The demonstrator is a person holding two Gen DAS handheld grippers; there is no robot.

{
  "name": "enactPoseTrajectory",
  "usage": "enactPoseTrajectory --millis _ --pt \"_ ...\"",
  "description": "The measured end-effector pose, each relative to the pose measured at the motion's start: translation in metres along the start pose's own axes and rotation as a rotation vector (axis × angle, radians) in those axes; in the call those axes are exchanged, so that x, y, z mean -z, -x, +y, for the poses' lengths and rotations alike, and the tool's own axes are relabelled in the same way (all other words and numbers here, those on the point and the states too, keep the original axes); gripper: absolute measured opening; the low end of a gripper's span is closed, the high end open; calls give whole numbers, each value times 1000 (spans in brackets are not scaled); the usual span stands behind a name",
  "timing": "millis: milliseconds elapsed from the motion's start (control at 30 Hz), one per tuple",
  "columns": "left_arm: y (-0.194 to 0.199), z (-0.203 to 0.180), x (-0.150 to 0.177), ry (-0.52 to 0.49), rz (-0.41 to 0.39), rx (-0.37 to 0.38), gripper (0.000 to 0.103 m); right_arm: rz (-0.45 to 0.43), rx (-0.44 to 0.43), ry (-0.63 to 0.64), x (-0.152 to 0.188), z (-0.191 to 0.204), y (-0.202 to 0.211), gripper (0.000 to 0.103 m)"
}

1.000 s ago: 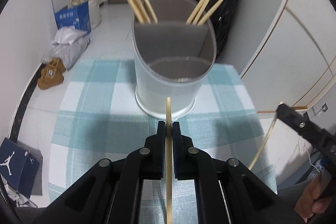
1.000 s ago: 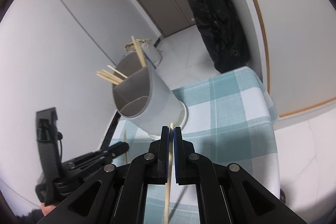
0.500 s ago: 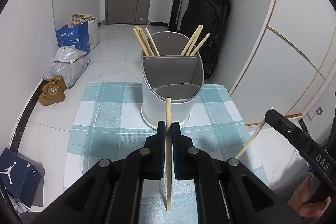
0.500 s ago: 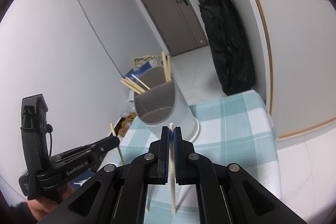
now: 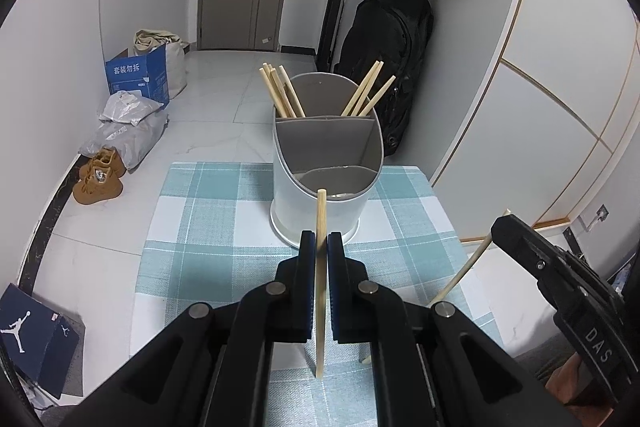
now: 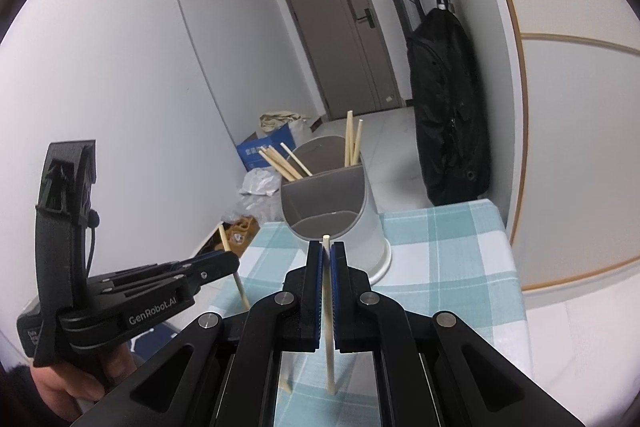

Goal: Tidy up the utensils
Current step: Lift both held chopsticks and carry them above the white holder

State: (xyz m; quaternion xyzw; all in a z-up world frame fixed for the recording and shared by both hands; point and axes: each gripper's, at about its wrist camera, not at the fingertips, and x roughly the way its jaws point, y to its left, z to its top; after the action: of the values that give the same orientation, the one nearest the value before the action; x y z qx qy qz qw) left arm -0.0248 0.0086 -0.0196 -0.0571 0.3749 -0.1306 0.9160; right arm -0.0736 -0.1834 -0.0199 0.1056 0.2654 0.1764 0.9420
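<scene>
Upright between the pinched pads of the left tool (image 5: 321, 243) stands one chopstick (image 5: 321, 267), and the right tool (image 6: 327, 251) clamps a second chopstick (image 6: 328, 327) the same way. Both hang just short of the grey divided holder (image 5: 320, 167), whose two back compartments hold more chopsticks (image 5: 280, 91). It stands on the checked cloth (image 5: 208, 227) covering the desk.

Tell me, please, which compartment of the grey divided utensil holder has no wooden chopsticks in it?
The low front compartment of the grey divided utensil holder, nearest the grippers, holds none; wooden chopsticks stand in both rear compartments.
</scene>
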Motion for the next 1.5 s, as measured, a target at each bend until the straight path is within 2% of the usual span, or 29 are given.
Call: enactPoseTrajectory --millis 367,733,1033,1200,1500 --pt "11 -3 -14 -11 -17 28 2 -24 -10 0 -12 6 5 3" --pt "16 -8 -37 -8 -16 48 2 -39 -22 28 -43 9 2 3" --pt "33 -10 -75 13 -36 72 2 -64 -47 23 -87 11 8 3" --pt "41 -12 -102 16 -63 68 2 -76 -58 28 -122 13 8 3" --pt "39 -6 -149 48 -98 67 2 -84 -65 54 -177 16 -10 3"
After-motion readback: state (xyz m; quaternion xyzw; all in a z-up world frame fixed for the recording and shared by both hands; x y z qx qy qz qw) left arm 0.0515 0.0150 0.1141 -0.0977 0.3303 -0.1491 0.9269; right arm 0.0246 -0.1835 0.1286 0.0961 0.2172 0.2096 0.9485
